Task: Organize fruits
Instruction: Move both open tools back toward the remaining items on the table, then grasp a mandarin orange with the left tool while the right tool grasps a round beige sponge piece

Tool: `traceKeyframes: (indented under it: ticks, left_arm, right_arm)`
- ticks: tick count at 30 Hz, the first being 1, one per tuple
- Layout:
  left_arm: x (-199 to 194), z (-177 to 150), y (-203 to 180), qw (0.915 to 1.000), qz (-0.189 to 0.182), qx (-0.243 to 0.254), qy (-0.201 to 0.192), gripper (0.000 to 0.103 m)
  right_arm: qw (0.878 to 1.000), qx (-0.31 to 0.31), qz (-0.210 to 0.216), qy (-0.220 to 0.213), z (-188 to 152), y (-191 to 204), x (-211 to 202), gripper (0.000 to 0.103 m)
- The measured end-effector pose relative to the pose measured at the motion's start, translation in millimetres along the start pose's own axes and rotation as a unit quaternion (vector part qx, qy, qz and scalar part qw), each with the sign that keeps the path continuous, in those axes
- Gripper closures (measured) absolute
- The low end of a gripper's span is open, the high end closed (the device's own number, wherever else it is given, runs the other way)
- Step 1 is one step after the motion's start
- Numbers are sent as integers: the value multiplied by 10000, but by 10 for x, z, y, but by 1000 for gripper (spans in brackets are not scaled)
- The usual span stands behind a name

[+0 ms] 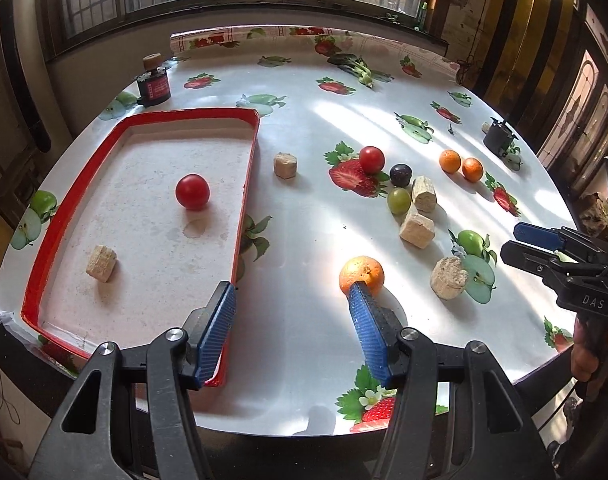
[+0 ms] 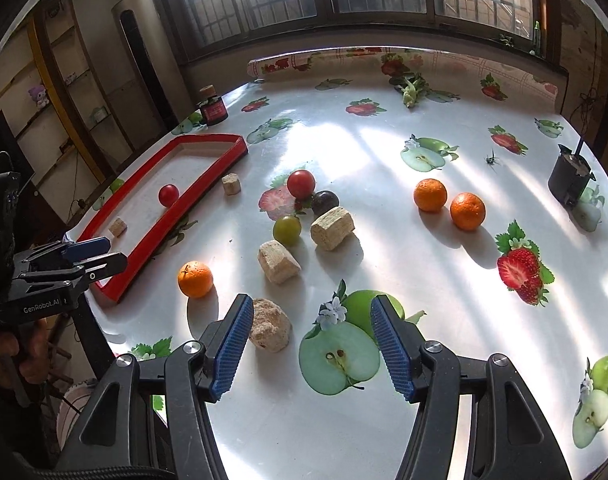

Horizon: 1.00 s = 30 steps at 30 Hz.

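1. Left gripper (image 1: 292, 292): jaws spread apart with nothing between the pads, only bare tablecloth (image 1: 304, 216).
2. Nearest orange (image 1: 361, 275): lies on the cloth just past the tip of the left gripper's right-hand finger, outside the gap; whether the tip touches it cannot be told.
3. Red tray (image 1: 246, 184): sits beyond and beside the left-hand finger, whose tip overlaps the tray's near corner in the left wrist view. Inside lie a red tomato (image 1: 192, 191) and a tan block (image 1: 101, 263), well apart.
4. Right gripper (image 2: 310, 314): jaws spread apart and empty, over a printed green apple on the cloth.
5. Tan lump (image 2: 270, 329): rests just beside the right gripper's left-hand finger, on its inner side, not pinched.
6. Loose fruit ahead of the right jaws: a second tomato (image 2: 301, 184), a dark plum (image 2: 325, 201) and a green fruit (image 2: 287, 230) clustered together, with two tan blocks (image 2: 332, 222) near them.
7. Two oranges (image 2: 448, 200): side by side, farther ahead and to the right of the right jaws.
8. A black jar (image 2: 213, 110) stands beyond the tray's far end.
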<state>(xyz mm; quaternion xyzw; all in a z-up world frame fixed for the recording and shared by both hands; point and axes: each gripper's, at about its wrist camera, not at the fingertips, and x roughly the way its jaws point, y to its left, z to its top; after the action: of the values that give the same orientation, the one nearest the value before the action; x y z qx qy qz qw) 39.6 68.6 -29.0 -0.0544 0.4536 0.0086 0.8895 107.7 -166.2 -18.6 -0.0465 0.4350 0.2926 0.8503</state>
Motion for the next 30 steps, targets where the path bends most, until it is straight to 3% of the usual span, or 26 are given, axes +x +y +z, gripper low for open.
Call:
traceKeyframes:
  ticks: [6,18,22,24,26,30]
  left_arm:
    - [137,-3,-165,9996,-156,144,172,46]
    - [456,72,-337,9981,-255,361,420,46]
    - [604,91,-376,9975,-304,422,486,46]
    - [678,89,-385,9968,-388,432,549,52]
    - [677,89,-418,9966,-382,548,475,72]
    - [627,76,-432,9960,-491,604,444,71]
  right_arm:
    - [9998,33,117,135,-136,36,73,40]
    - [9975,-501,214,445,-208,411,480,42]
    - [9969,-500,153,580,-202,382,612,57]
    - [9973,-477,193,531,-191,358,607,64]
    - [9973,-438,261,537,-177,338,604,68]
    - [9975,-403,267,519,-169,316,571,68]
